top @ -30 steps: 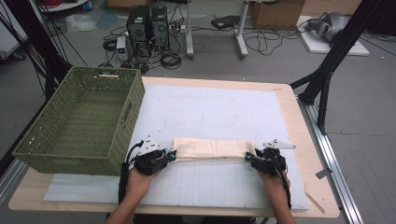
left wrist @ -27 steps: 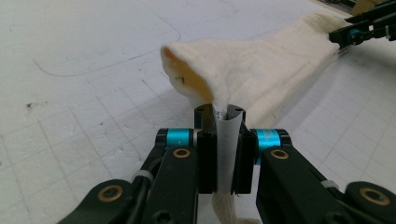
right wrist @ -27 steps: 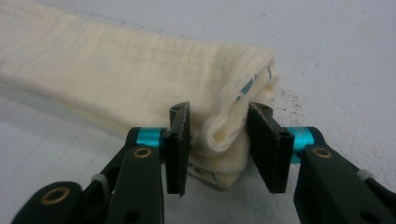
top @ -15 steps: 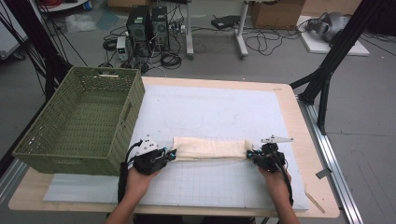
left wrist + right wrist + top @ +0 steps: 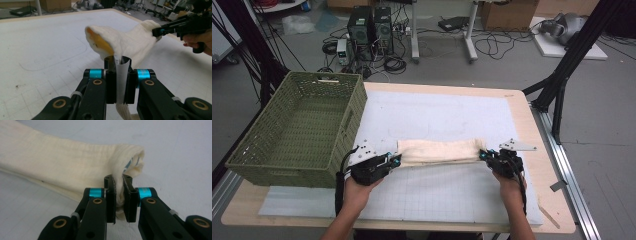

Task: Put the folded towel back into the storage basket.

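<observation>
Cloth (image 5: 439,151), cream-coloured and folded into a long narrow band, is stretching between my two claws near the front edge of the surface (image 5: 512,107). Its long axis is running parallel to that front edge, left to right. I am holding one end in each hand, so neither hand is nearer; each is sitting right at its own end.

My left claw (image 5: 395,160) is pinching the left end, jaws closed tight on the fabric and on a small white tag (image 5: 121,75). In the left gripper view the cloth is lifting up off the surface, opening a little to show a yellowish inner layer.

My right claw (image 5: 482,154) is closed on the right end, with a thick fold of cloth squeezed between its jaws. Here the band is lying low against the white mat (image 5: 452,112).

Both forearms are reaching in from the front edge, hands level and roughly symmetrical, claws pointing inward toward each other.

A green woven basket (image 5: 277,165) is sitting at the left edge, just beside my left hand (image 5: 357,187). I judge any coming move would carry the cloth leftward.
</observation>
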A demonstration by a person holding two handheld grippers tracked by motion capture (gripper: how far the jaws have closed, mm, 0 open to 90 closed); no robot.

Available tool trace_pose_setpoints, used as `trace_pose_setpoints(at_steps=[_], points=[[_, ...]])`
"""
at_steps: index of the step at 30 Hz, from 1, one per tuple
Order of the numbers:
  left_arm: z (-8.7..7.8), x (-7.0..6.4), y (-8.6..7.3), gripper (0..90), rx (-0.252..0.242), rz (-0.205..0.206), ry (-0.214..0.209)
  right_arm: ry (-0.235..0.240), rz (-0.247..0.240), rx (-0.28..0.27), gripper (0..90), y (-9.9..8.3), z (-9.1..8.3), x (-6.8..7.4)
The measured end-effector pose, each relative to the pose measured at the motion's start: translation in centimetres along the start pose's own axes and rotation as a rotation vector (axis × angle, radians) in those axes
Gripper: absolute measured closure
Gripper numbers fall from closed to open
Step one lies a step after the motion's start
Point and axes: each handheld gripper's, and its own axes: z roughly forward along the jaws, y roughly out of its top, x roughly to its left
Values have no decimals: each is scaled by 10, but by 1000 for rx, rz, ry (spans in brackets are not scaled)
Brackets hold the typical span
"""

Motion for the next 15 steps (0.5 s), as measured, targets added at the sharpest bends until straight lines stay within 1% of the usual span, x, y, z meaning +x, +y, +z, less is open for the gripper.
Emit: trace_pose_setpoints(at_steps=[1, 2, 3, 5, 8, 11, 14, 15], points=[[-2, -1, 2, 837, -6, 10, 4, 0, 0, 0, 829, 0, 0, 0], [-4, -2, 5, 838, -10, 23, 11, 7, -32, -8, 829, 8, -1, 0], [-5, -2, 7, 838, -13, 41, 20, 7, -32, -8, 829, 8, -1, 0], [-9, -3, 10, 837, -16, 73, 38, 11, -50, -31, 829, 18, -1, 0], [-15, -3, 14, 837, -34, 78, 44, 14, -71, -59, 829, 33, 0, 0], [-21, -4, 20, 837, -55, 81, 48, 20, -83, -65, 829, 50, 4, 1], [-28, -5, 25, 838, -74, 89, 56, 21, -114, -65, 829, 67, 10, 3], [-30, -5, 27, 838, -81, 91, 60, 23, -118, -70, 829, 77, 14, 6]])
